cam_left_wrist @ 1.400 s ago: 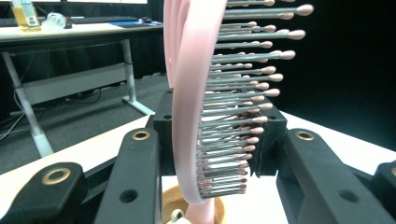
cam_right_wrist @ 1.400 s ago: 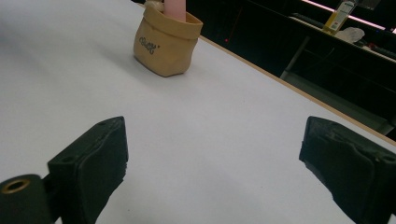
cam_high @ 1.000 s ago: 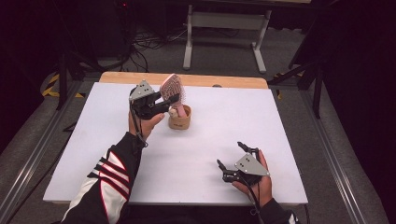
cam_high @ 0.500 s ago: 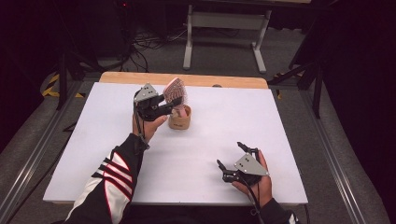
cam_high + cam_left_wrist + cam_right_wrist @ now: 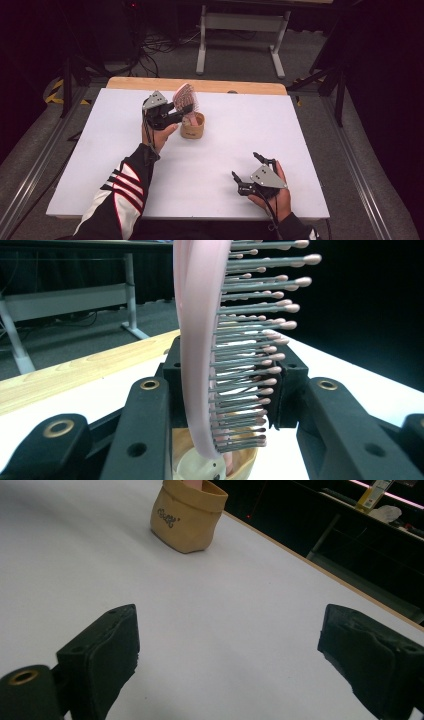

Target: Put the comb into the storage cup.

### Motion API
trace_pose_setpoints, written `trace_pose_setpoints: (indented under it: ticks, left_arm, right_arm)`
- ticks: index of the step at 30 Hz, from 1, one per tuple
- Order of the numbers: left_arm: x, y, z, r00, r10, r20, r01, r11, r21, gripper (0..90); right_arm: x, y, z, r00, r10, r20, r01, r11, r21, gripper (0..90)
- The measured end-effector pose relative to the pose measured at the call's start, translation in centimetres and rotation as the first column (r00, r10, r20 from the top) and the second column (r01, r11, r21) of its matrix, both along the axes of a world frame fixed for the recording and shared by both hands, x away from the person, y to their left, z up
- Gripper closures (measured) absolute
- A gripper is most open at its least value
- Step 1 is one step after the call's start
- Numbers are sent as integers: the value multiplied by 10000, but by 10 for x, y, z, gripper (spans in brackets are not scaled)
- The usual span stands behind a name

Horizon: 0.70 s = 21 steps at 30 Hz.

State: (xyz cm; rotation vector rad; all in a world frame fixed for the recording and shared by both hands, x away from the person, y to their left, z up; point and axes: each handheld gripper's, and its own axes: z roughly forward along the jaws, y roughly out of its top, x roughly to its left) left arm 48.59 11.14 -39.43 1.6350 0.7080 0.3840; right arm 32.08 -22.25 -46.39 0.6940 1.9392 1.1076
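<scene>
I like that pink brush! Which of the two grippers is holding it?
The left gripper, up by the tan pot, is shut on the brush. The right gripper rests open and empty.

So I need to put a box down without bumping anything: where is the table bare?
Most of the white table is bare: the whole left side, the right side beyond the tan pot, and the middle strip between that pot and the right gripper. It is crowded only at the pot, where the left gripper clamps the pink hairbrush standing in it.
</scene>
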Motion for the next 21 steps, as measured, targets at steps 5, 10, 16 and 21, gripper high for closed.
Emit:
trace_pose_setpoints:
  ticks: [5, 10, 16, 21]
  left_arm:
    - [0, 0, -1, 10000, 52, 4, -52, 9999, -95, 625]
    - [0, -1, -1, 9999, 165, 31, -165, 9999, -1, 622]
    - [3, 3, -2, 9993, 386, 29, -386, 9992, 111, 604]
    - [3, 5, 1, 9978, 633, 204, -641, 9971, 404, 583]
  right_arm:
    - [0, 0, 0, 10000, -29, 57, 29, 10000, -33, 100]
    - [-1, 0, 1, 10000, -54, 68, 54, 10000, -47, 100]
    - [0, 0, 0, 9999, -92, 47, 93, 9999, -98, 100]
    - [0, 0, 0, 10000, -57, 42, 57, 10000, -68, 100]
